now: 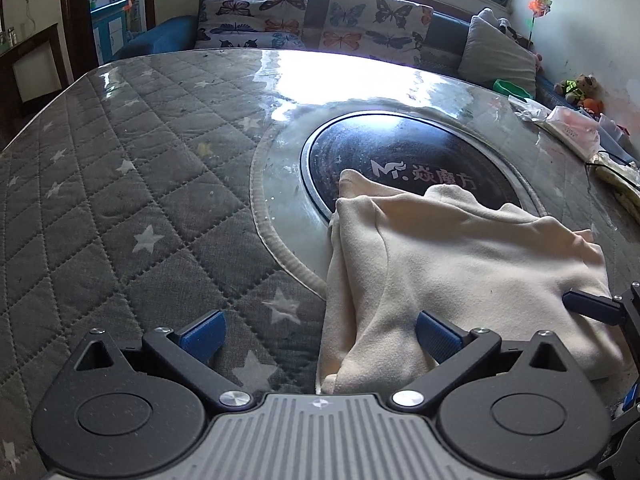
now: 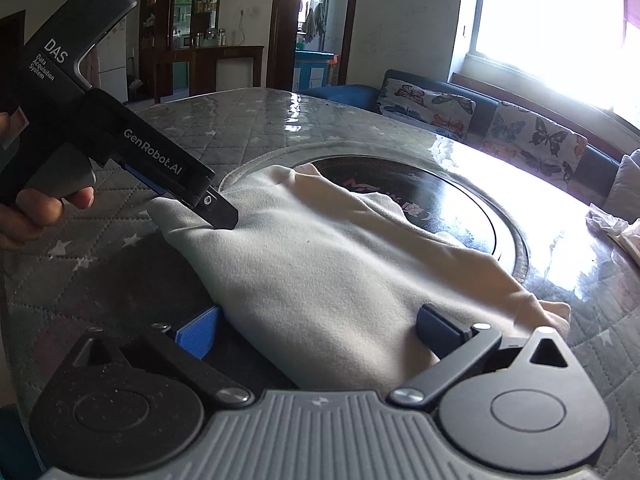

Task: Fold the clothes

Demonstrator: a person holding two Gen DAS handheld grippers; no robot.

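Observation:
A cream garment (image 1: 460, 272) lies folded into a thick pad on the table, partly over the black round plate. My left gripper (image 1: 320, 336) is open wide at the garment's left edge. One blue pad (image 1: 204, 336) is over the quilt and the other is above the cloth. In the right wrist view the same garment (image 2: 320, 264) lies under my right gripper (image 2: 318, 332), which is open and straddles its near edge. There my left gripper (image 2: 214, 212), held by a hand (image 2: 40, 208), has a fingertip resting on the cloth's far left corner. A finger of my right gripper (image 1: 592, 306) shows at the right.
The table wears a grey quilted cover with white stars (image 1: 120, 220) under glossy film, with a black round plate (image 1: 400, 160) set in its middle. Tissue packs and plastic bags (image 1: 568, 128) lie at its right edge. A sofa with butterfly cushions (image 1: 320, 20) stands beyond.

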